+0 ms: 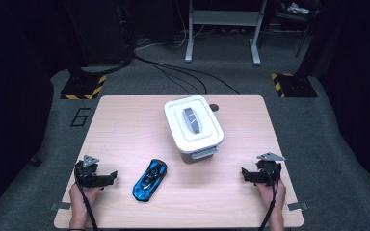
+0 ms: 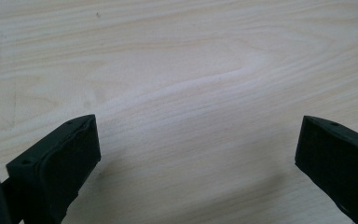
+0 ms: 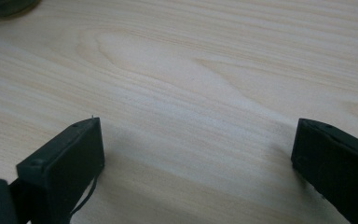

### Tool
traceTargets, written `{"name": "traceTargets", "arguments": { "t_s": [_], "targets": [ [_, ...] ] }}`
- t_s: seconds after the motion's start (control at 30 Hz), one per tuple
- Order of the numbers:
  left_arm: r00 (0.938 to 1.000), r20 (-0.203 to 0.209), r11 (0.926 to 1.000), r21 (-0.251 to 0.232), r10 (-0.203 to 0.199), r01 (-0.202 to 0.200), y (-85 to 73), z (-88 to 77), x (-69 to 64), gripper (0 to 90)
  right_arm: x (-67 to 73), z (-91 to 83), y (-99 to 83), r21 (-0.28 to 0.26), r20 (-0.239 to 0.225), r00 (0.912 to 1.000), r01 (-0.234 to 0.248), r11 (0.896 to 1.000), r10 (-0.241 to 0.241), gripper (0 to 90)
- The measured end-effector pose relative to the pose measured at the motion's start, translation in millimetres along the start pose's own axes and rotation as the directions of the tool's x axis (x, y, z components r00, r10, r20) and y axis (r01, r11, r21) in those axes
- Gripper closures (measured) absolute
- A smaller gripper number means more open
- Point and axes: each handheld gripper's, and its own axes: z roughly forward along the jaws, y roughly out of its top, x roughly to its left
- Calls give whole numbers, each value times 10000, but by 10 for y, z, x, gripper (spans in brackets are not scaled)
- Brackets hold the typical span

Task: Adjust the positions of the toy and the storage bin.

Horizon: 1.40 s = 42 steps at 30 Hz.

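White lidded box (image 1: 193, 126) at mid-surface, lid shut with a grey handle on top, contents hidden. Blue toy car (image 1: 150, 180) just in front of the box and to its left, glossy with black roof, lying on its wheels on the wooden surface (image 1: 125, 125), between both claws, nearer the left claw (image 1: 112, 177). Left claw released, gripping nothing; right claw (image 1: 244, 174) likewise released, well apart from the car.

A wooden table (image 1: 125, 115) stands on grey carpet (image 1: 318, 125) crossed by black cables (image 1: 183, 77).
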Motion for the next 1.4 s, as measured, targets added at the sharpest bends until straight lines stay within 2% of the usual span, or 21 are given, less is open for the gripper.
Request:
{"name": "traceTargets", "arguments": {
  "t_s": [0.2,0.27,0.4,0.73,0.83,0.87,1.2,1.37,1.4],
  "targets": [
    [9999,128,9996,-279,111,-107,134,-84,-124,0,5,-2,-1,-9,31,10000,-6,10000,6,22],
    [9991,267,9993,-198,333,-328,203,-93,-217,0,7,-3,-2,-29,53,10000,-1,10000,1,23],
    [9978,402,9984,-200,533,-526,285,-123,-308,0,6,-2,-2,-33,33,10000,-1,10000,1,22],
    [9967,691,9989,-244,422,-406,424,-161,-486,1,3,-3,-2,-17,-3,10000,2,10000,-2,22],
    [9958,747,9985,-170,538,-527,465,-174,-543,1,3,-3,-2,-21,-3,10000,9,10000,-9,22],
    [9960,744,9985,-276,498,-479,473,-169,-567,1,3,-3,-2,-19,-4,10000,8,10000,-8,22],
    [9886,1246,9964,-102,848,-842,575,-147,-779,1,2,-3,-2,-22,-14,10000,0,10000,-1,22],
    [9863,1352,9955,-95,944,-940,602,-112,-863,1,2,-3,-2,-22,-14,10000,-2,10000,2,22],
    [9839,1491,9950,39,986,-1003,619,-102,-900,1,2,-3,-2,-22,-18,10000,-2,10000,2,22]
  ]
}}
